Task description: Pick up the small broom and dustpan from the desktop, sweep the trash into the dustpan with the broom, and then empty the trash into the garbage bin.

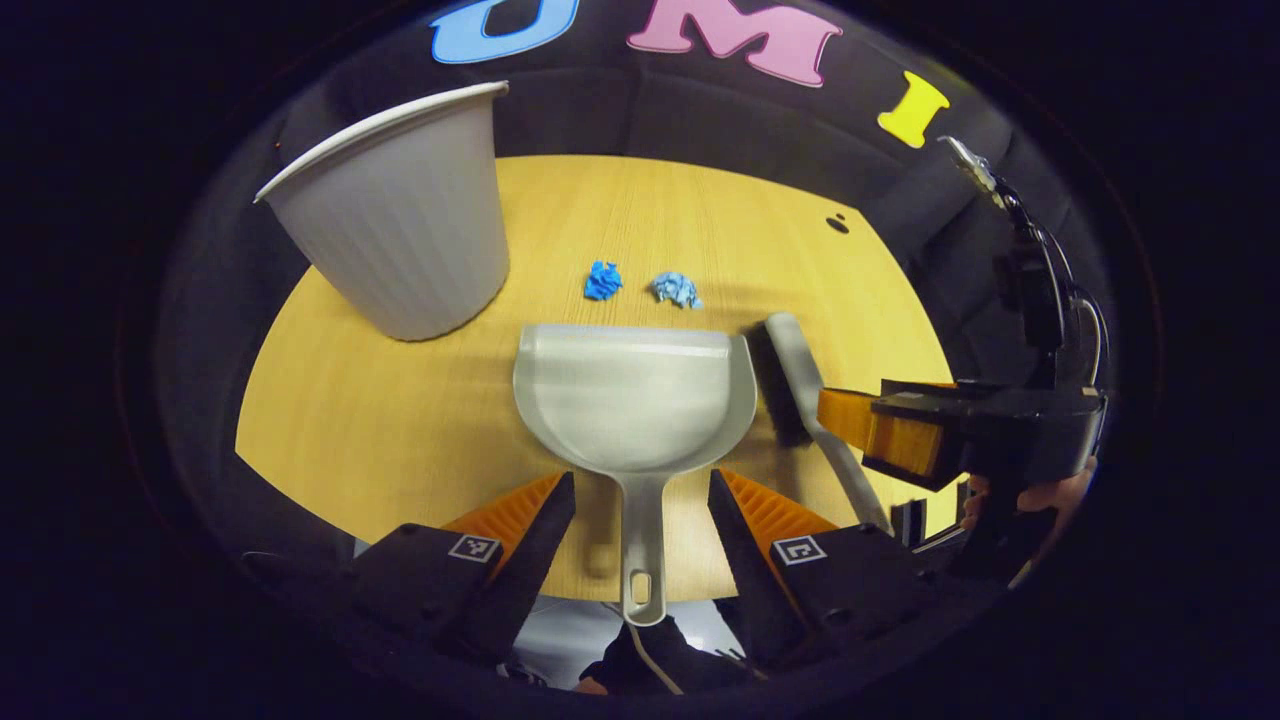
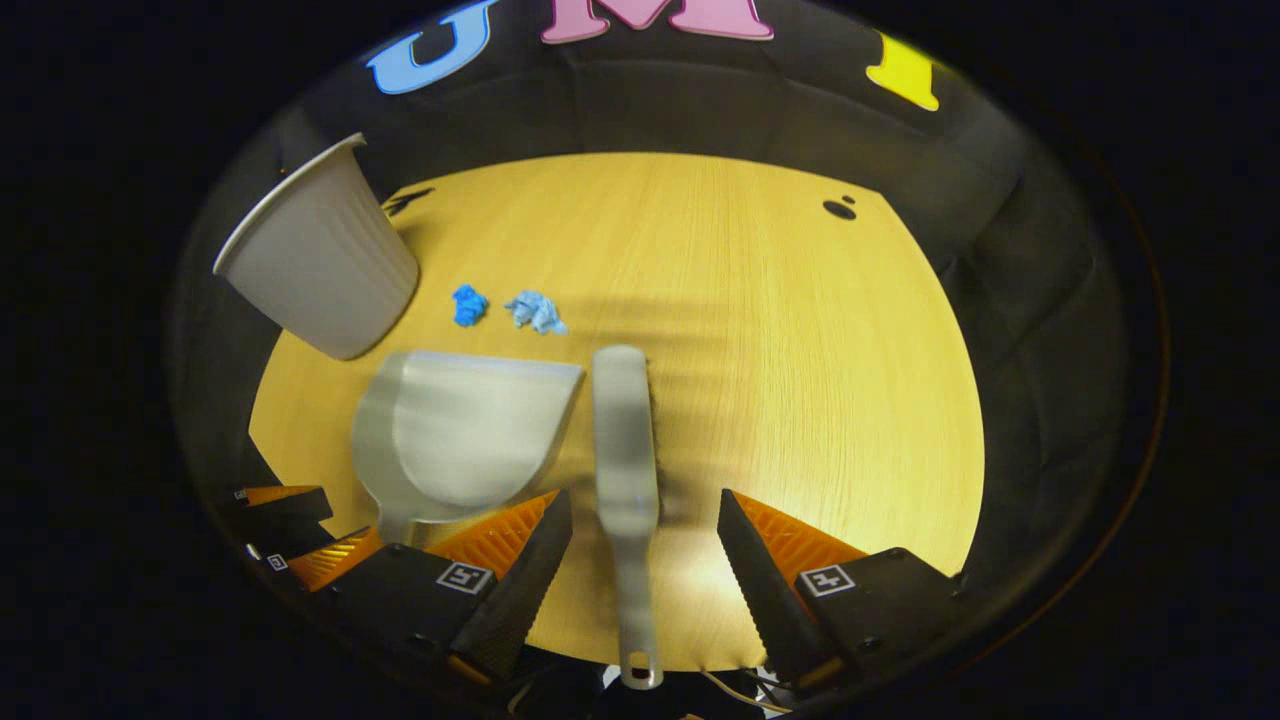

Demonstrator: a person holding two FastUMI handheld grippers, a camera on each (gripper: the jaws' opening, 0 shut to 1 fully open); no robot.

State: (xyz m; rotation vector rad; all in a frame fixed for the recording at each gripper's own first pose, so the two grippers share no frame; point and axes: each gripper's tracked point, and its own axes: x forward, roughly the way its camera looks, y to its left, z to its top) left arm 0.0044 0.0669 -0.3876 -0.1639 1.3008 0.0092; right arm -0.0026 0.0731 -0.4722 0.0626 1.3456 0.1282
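Straddling the dustpan's handle, the left gripper (image 1: pixel 640 520) stands with its jaws spread wide in the left gripper view; one finger lies to each side of the handle and neither touches it. The dustpan (image 1: pixel 635 395) lies flat on the wooden desktop (image 1: pixel 380 420), handle toward the camera and open mouth facing away. Just beside its right edge lies the small broom (image 1: pixel 800 390), bristles toward the pan and handle running back toward the near edge of the desktop. The right gripper (image 1: pixel 850 425) reaches in from the right of this view, held by a hand (image 1: pixel 1040 500), with its fingers at the broom's handle.

In the right gripper view, the right gripper (image 2: pixel 645 545) is likewise wide open, its fingers flanking the broom (image 2: pixel 625 450) handle with a clear gap on both sides. The dustpan (image 2: pixel 460 435) sits to the left of the broom here, and the left gripper (image 2: pixel 290 540) appears low at the left behind the pan.

Beyond the dustpan's mouth, two crumpled blue scraps of trash (image 1: pixel 645 285) rest on the desktop, near each other but apart from the pan's lip. Farther left stands the garbage bin (image 1: pixel 400 220), a pale ribbed bin, upright on the desktop.
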